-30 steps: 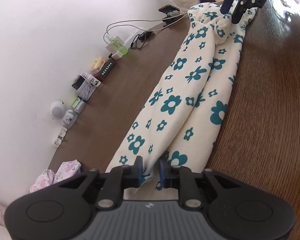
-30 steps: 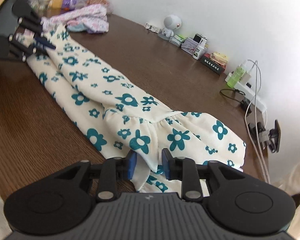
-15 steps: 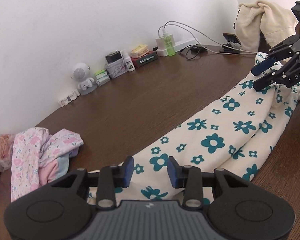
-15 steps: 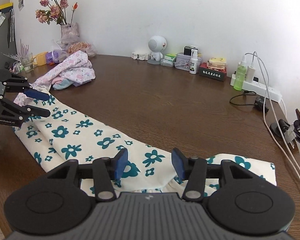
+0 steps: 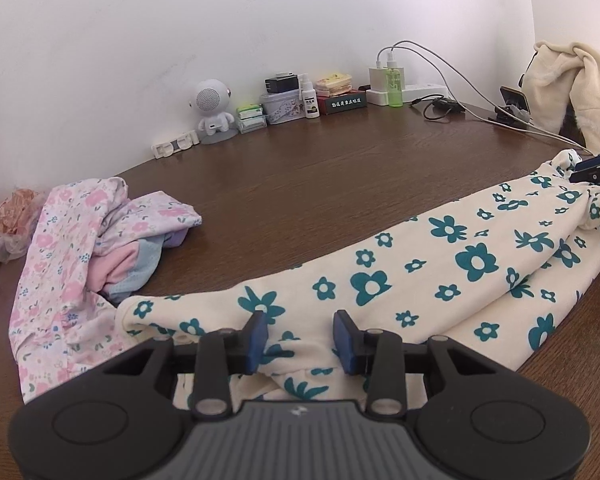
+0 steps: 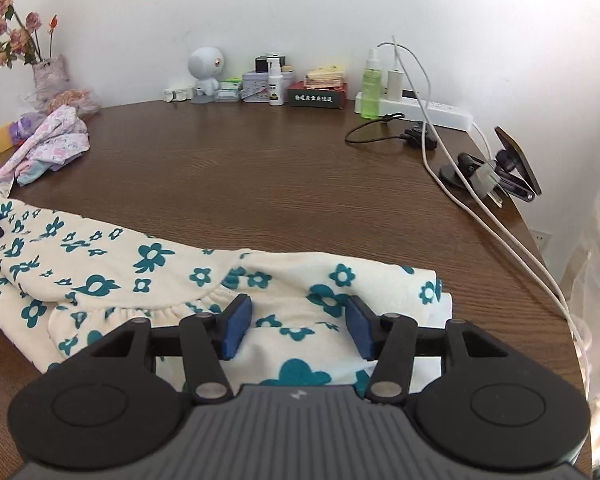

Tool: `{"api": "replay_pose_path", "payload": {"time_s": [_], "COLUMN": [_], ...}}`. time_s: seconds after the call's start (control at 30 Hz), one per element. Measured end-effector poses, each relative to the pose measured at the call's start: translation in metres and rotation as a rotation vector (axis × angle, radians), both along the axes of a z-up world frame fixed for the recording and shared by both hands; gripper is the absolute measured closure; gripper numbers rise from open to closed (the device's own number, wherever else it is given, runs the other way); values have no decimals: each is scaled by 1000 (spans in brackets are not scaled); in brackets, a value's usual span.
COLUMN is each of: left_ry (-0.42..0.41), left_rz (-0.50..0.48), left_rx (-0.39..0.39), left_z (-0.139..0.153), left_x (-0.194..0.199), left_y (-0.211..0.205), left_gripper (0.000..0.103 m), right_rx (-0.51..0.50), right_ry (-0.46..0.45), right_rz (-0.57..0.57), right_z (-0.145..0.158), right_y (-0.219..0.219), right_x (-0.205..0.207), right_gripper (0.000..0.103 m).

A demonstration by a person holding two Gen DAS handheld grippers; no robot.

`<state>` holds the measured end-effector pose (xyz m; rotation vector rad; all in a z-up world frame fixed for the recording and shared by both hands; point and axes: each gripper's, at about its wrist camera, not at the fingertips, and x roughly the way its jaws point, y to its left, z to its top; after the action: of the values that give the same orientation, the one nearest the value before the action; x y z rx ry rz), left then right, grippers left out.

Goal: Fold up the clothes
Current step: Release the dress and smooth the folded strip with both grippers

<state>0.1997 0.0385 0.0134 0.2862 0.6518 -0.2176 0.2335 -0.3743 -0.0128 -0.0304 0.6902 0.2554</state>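
Since the flowered garment (image 5: pixel 420 272) lies stretched along the near edge of the brown wood-grain counter (image 5: pixel 300 184), its long axis runs from one gripper to the other, and each gripper sits at one end of it. The left gripper (image 5: pixel 300 338) hovers over the narrow end, its blue fingers (image 5: pixel 256 336) parted with cloth beneath them but not pinched. The right gripper (image 6: pixel 296 326), above the gathered waistband (image 6: pixel 140 314), has just been opening its jaws; they stand fairly wide and grip nothing. The fabric looks soft, cream with teal flowers, already doubled lengthwise into a long strip. Likely next comes an end-to-end fold. A pink floral pile (image 5: pixel 80 248) lies beside the left end.
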Motion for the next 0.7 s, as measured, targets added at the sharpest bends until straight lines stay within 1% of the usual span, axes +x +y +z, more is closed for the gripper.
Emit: {"api": "replay_pose_path", "payload": {"time_s": [0.03,0.13,0.3,0.37,0.43,0.5,0.57,0.67,0.7], "left_ry": [-2,-3,-9,-46,-79,-93,-95,-69,-56], "left_rz": [3,6,6,13,18,6,-24,-66,-61], "left_rx": [0,-2,-11,-39,-66,-88,-105,-87,-77], "left_z": [0,-1,2,8,15,20,23,19,18], "left_x": [-1,0,-2,-9,-15,-17,-15,-1,4], "left_y": [0,0,1,4,4,0,-8,-26,-27], "left_gripper": [68,68,67,65,65,62,62,62,62], "right_rx": [8,-11,29,67,101,131,127,115,117], "right_ry": [-6,-35,-36,-59,-106,-143,-164,-160,-150], "right_rz": [-10,-27,-39,-43,-33,10,76,181,216], "right_z": [-2,-7,-1,7,19,30,37,40,38], "right_y": [-3,-9,-19,-22,-20,-9,10,46,58], "right_x": [-2,-8,-13,-22,-34,-44,-47,-36,-29], "right_gripper": [47,39,39,41,41,41,41,41,41]}}
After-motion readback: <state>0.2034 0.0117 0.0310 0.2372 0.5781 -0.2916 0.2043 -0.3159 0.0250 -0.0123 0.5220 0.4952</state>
